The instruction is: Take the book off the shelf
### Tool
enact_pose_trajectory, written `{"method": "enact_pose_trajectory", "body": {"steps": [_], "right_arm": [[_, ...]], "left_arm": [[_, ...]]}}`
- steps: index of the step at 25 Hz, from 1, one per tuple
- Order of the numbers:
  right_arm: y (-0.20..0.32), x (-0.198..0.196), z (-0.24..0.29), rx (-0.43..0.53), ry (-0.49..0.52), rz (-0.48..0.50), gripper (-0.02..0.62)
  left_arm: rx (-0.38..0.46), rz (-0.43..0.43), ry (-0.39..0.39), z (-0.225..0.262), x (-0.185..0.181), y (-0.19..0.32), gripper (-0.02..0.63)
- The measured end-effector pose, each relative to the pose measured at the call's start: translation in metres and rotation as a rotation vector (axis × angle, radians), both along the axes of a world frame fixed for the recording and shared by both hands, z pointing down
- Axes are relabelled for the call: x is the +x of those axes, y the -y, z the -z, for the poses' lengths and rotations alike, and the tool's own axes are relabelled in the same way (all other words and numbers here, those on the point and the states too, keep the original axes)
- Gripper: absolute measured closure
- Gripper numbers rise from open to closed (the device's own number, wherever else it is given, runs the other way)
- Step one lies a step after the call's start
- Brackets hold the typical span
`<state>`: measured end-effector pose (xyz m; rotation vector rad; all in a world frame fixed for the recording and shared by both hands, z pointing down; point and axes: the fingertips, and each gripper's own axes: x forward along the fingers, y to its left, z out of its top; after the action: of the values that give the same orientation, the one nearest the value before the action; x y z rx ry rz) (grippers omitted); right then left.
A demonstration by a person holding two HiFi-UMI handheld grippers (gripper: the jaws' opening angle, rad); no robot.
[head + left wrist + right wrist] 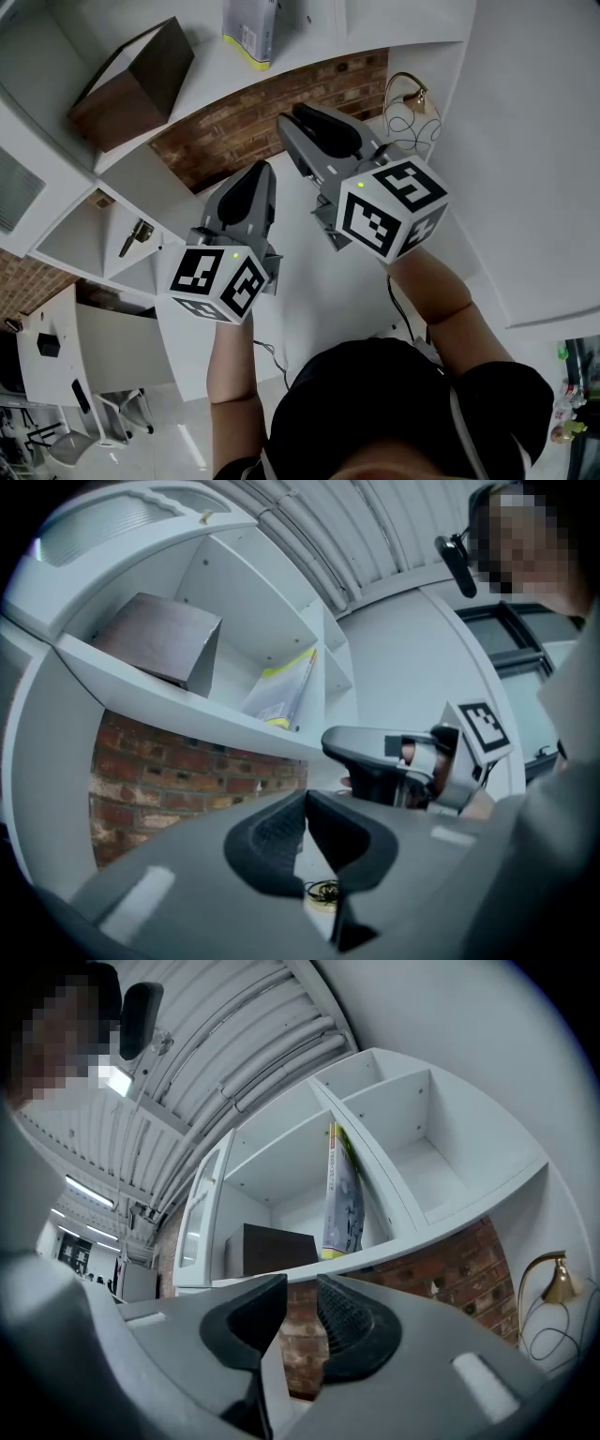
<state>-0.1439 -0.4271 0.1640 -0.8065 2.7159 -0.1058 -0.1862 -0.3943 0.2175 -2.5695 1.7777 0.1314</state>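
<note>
While the book [251, 33] leans against a divider on the white shelf [309, 56], a brown box [131, 84] sits apart from it in the same bay; below, facing the brick wall [272, 108], the left gripper [258, 173] has its jaws together, the right gripper [300, 117] has them slightly apart, both empty, a brass lamp [412, 94] beside them

The book [251, 33] is stood on the shelf [300, 56] against the divider at its right, with the box [131, 84] set to its left in the same compartment. A brick wall [272, 112] is seen beneath the shelf, a lamp [411, 94] at its right. The left hand-held gripper [264, 171] and the right hand-held gripper [298, 114] are held below the shelf.
</note>
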Motion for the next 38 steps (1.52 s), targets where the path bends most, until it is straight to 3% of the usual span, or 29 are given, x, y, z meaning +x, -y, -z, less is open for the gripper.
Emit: {"method": "enact_pose_trajectory", "body": {"steps": [38], "right_arm": [[0.081, -0.013, 0.123, 0.094, 0.06, -0.156, 0.37]], "left_arm": [[0.09, -0.014, 0.079, 0.083, -0.001, 0.039, 0.601]]}}
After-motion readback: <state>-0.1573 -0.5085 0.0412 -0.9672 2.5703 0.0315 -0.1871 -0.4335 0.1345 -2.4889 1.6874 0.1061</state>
